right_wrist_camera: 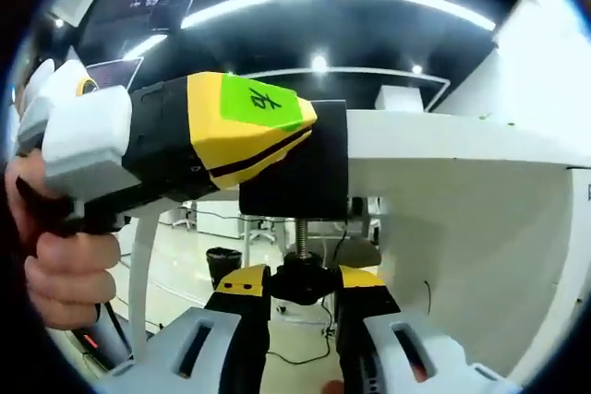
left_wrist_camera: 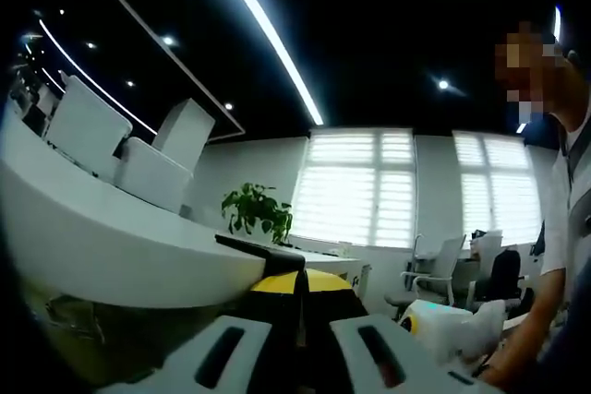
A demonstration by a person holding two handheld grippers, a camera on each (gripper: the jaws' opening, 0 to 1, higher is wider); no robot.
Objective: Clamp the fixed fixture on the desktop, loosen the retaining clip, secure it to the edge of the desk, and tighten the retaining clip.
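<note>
Counter [right_wrist_camera: 443, 149] edge carries the clamp [right_wrist_camera: 300, 173]; your left hand-held gripper [right_wrist_camera: 249, 126] grips its body, your right hand-held gripper [right_wrist_camera: 303, 297] pinches its knob [right_wrist_camera: 302, 280] below.

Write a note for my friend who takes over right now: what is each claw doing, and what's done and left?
Left claw: shut on the black clamp, holding it against the white desk edge.
Right claw: shut on the knob at the bottom of the clamp's screw, under the desk.
Done: clamp picked up and placed on the desk edge.
Left: probably keep turning the knob until the clamp is tight; how tight it is now cannot be seen. Then let go with both claws.
</note>
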